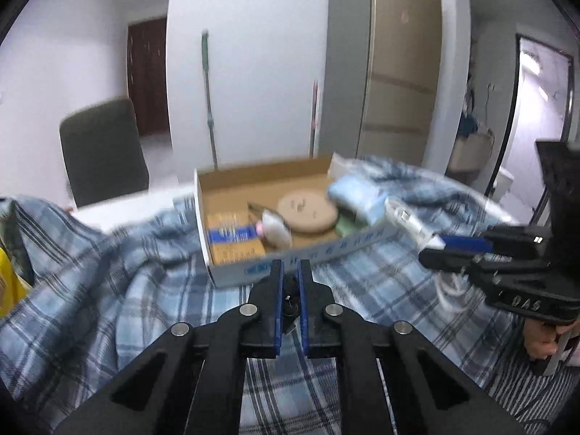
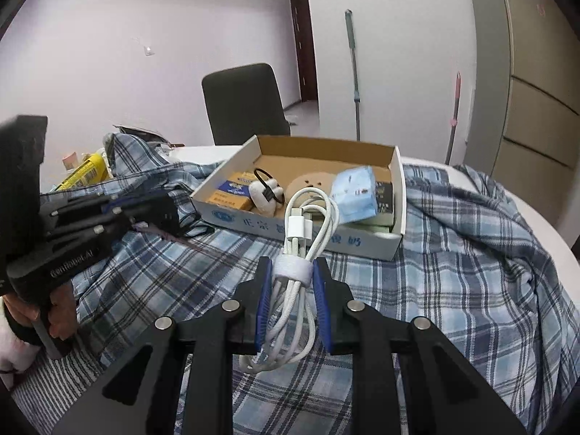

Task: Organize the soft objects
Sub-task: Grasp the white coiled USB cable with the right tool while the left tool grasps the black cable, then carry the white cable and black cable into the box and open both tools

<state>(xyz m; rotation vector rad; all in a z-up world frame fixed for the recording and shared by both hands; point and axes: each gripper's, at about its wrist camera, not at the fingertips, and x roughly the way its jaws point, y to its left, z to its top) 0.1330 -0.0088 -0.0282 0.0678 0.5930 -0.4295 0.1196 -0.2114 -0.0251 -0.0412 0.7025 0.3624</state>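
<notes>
Right gripper (image 2: 291, 272) is clamped on a bundled white charging cable (image 2: 306, 224), pads pressing just beside its white strap; the loop and plugs stand up above the fingertips, in front of the near wall of the cardboard box (image 2: 304, 233). Left gripper (image 1: 289, 272) has its jaws drawn together to a narrow slit; a small dark part shows between the pads, and whether it is a held thing I cannot tell. No earlier frame to compare. Box sits on a blue plaid cloth (image 2: 453, 253), open top, low walls, well short of the round table's edge (image 2: 543, 217) on the right. Inside: blue tissue pack (image 2: 353, 194) at the right end, tan round pad (image 2: 310, 181) mid-box, white plush toy (image 2: 266, 195), an orange-and-blue carton (image 2: 232, 190) at the left end. Free cloth lies between the grippers and the box front. Black chair (image 2: 246, 101) stands behind the table; two mop handles lean on the wall. Writing: blue printed characters on the box front, not legible; the left gripper's body reads roughly "GenRobot.AI", the right one's "DAS".
</notes>
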